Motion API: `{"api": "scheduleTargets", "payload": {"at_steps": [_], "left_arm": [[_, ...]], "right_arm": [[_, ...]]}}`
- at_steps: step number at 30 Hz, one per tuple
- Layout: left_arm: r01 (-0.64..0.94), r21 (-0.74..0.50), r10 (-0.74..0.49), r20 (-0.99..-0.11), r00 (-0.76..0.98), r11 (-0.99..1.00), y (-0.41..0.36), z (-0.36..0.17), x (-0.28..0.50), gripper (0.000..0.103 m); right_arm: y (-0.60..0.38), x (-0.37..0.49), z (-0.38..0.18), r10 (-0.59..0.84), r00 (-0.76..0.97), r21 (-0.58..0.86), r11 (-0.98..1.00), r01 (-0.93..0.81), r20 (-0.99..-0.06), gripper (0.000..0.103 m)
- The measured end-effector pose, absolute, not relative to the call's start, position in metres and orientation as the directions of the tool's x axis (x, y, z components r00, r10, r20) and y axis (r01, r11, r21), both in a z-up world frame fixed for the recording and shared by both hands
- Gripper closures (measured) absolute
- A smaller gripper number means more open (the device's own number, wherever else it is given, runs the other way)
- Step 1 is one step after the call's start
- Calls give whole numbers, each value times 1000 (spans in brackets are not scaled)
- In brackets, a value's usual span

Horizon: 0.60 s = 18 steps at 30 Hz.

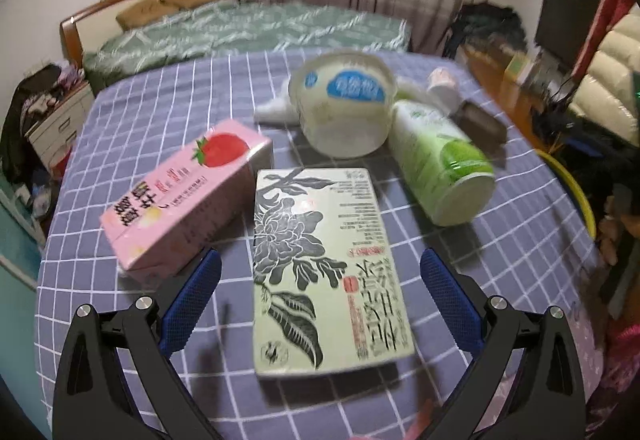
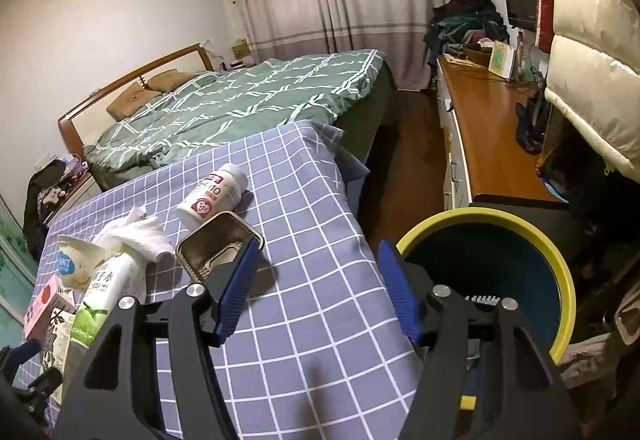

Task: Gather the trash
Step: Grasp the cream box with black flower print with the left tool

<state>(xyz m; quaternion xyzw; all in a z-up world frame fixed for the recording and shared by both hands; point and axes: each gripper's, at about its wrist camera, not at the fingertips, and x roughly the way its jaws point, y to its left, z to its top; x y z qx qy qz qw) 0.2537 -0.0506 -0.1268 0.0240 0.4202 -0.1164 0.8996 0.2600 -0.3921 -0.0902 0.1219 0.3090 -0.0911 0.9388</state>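
Your left tool [image 1: 320, 280] hangs wide open and empty, straddling the green carton [image 1: 328, 268] near the surface's near edge. Right tool [image 2: 316, 288], also spread and empty, hovers by the bin [image 2: 560, 272]. Next, I'd lower and pinch.

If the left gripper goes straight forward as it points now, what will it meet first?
Most likely the green box: it lies flat between the open fingers of the left gripper, directly ahead. The clear cup lies beyond it. Depth is hard to judge.
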Motion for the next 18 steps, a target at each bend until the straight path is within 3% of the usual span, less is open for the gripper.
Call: {"api": "scheduleTargets", "payload": {"at_steps": [9, 18], "left_arm": [[202, 2, -108, -841, 530, 979, -70, -151, 291, 11], [190, 12, -91, -846, 525, 982, -73, -146, 301, 29]], "right_arm": [[-388, 258, -88, -74, 798, 177, 959, 221, -598, 43], [-390, 256, -86, -61, 805, 195, 957, 216, -590, 43]]}}
